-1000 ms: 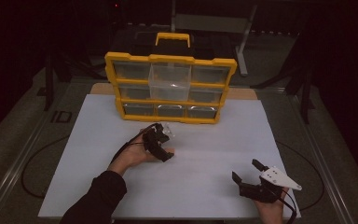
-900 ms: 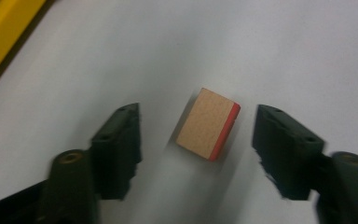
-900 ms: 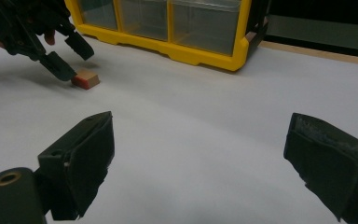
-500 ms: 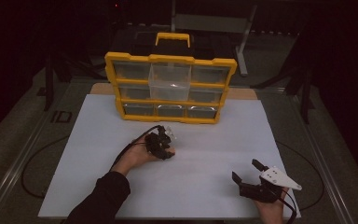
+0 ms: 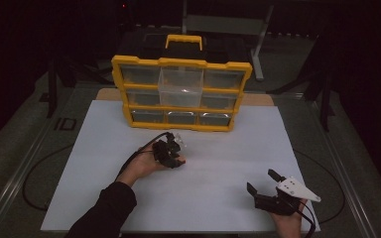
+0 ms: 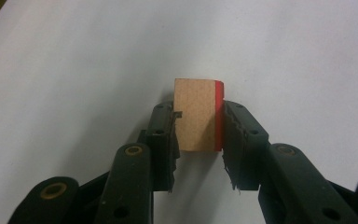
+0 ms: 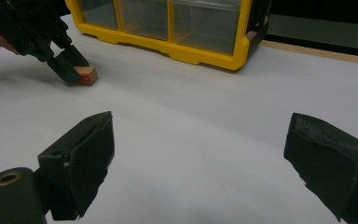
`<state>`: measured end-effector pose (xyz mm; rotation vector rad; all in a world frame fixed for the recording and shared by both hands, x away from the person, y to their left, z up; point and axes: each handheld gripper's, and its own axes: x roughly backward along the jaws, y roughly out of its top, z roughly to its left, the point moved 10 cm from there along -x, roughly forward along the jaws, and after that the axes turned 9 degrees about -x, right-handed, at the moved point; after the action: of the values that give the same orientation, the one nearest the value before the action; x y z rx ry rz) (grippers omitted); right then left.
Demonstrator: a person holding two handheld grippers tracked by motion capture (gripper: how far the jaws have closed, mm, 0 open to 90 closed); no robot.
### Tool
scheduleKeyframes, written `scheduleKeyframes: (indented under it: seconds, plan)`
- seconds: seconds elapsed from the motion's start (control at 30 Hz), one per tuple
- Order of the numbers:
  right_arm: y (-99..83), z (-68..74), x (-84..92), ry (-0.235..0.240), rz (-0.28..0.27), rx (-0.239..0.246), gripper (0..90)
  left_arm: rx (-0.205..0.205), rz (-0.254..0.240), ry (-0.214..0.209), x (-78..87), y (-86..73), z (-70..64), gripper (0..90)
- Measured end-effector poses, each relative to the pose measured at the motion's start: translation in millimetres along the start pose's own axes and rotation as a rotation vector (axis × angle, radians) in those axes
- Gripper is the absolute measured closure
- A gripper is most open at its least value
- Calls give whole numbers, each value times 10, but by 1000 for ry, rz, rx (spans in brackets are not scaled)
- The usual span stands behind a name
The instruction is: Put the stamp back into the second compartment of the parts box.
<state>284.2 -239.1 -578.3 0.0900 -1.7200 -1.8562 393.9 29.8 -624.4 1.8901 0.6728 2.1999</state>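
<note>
- Wooden block (image 6: 198, 114), red along one edge, lies on the white worktop (image 5: 228, 163); the left gripper (image 6: 199, 140) has just closed its jaws on it.
- Judged: grasp made, ready to lift.
- Right gripper (image 7: 200, 163) rests with its jaws wide apart, holding nothing.
- Yellow drawer organiser (image 5: 181, 94) stands behind; room dark.

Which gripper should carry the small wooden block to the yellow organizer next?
Left. The left gripper is already shut on the wooden block, close to the yellow organizer; the right gripper sits open, farther off.

My left hand-held gripper (image 6: 198, 135) is black; the block (image 6: 196, 114) is tan with a red side; the organizer (image 5: 181, 94) is yellow; the table (image 5: 258, 144) is white.
</note>
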Motion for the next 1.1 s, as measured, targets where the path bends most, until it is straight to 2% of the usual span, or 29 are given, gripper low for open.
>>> scheduleKeyframes:
  seconds: [1.1]
  plan:
    - [-2, -6, 6, 1, -1, -6, 85, 37, 14, 56, 376, -112, 109, 660]
